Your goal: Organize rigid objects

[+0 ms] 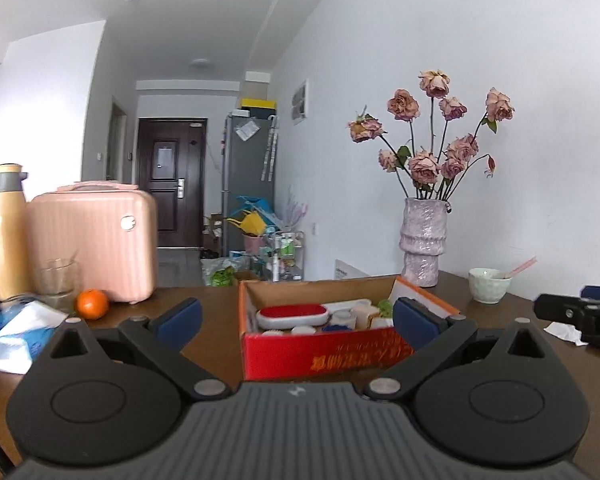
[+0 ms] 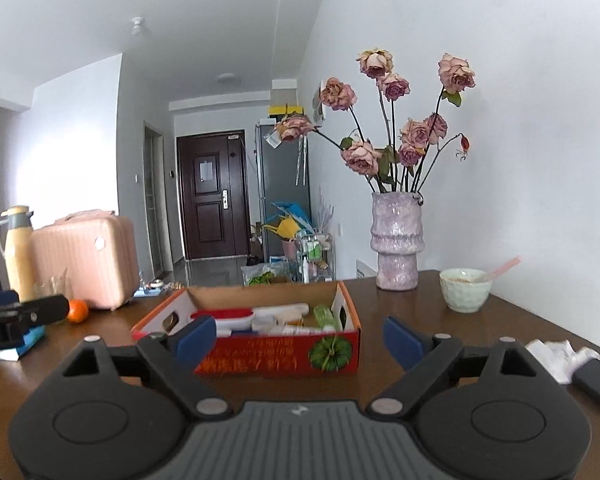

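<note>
Your left hand-held gripper [image 1: 296, 320]: jaws wide, nothing between pads, hovering over desk [image 1: 212, 320] in front of red cardboard box [image 1: 320, 352]. Your right hand-held gripper [image 2: 298, 338]: jaws wide too, empty, facing same box from other side. Box sits open mid-desk; inside, red-and-white case [image 1: 292, 315], white containers, something green, details blurred, perhaps bottles. Orange [image 1: 92, 303] left of box, beside pink case [image 1: 96, 240] and tissue pack [image 1: 12, 336]. Vase with dried roses [image 1: 422, 240] and cup with spoon [image 1: 486, 284] right, near wall.
</note>
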The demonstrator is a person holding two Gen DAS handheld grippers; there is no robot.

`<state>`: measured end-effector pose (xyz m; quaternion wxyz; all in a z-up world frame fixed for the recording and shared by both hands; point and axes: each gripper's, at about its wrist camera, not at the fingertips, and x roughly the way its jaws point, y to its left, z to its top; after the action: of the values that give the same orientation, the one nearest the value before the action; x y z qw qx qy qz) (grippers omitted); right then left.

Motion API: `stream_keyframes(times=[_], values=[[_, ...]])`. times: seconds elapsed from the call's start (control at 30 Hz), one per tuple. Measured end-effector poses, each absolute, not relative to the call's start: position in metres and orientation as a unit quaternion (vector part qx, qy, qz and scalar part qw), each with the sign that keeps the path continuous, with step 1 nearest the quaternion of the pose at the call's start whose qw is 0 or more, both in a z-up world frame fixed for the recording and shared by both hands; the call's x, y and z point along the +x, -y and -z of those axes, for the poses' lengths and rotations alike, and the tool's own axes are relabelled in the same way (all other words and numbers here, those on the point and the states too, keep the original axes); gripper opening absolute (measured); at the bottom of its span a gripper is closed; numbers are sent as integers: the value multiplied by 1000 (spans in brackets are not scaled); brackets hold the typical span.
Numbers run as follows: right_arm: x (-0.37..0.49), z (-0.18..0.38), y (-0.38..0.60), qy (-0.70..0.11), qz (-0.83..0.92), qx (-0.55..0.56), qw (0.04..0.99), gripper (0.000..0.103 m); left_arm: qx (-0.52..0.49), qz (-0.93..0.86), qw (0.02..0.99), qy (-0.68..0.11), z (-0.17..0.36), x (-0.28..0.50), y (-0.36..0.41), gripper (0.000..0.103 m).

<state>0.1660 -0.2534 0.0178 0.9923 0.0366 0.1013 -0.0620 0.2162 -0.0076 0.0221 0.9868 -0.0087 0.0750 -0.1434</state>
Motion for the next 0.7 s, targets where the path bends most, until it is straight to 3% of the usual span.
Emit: stream_keyframes(times=[0.7], values=[[31,21,195,-96,89,27,991,97,13,138,987,-82,21,66,-28,103]])
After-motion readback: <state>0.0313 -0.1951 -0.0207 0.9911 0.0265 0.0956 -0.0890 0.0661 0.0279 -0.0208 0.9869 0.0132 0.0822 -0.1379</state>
